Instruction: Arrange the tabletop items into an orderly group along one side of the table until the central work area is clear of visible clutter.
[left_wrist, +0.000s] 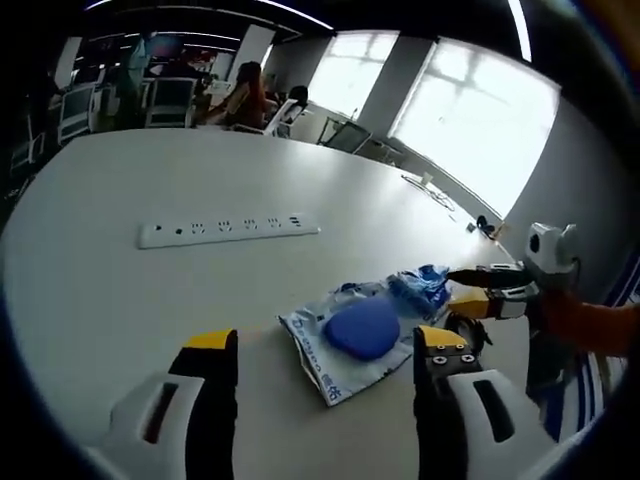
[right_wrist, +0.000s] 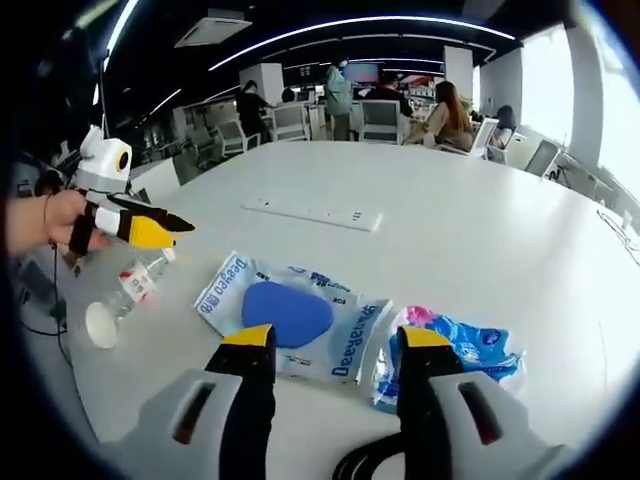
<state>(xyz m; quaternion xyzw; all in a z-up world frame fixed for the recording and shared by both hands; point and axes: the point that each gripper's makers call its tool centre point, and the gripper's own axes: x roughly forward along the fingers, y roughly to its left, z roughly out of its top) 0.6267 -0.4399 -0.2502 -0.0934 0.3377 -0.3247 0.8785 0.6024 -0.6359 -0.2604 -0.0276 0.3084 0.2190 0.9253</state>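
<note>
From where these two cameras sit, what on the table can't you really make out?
- Packet with the blue oval: small print too blurred to read, right gripper view.
- Colourful pouch: near end hidden behind right gripper.
- Clear bottle: contents unclear, right gripper view.
- Power strip: cable not traceable, left gripper view.

Blue print reading roughly "Deeyeo" runs along both ends of the white packet (right_wrist: 290, 318) just ahead of the right hand-held gripper (right_wrist: 332, 338). Its smaller lettering is too blurred to read.

left gripper (left_wrist: 325, 365): showing black jaws, yellow tips, white housings
right gripper (right_wrist: 332, 355): wearing the same black, yellow and white
sleeve (left_wrist: 590, 325): showing orange
hand (right_wrist: 45, 222): wearing a thin dark wristband
</note>
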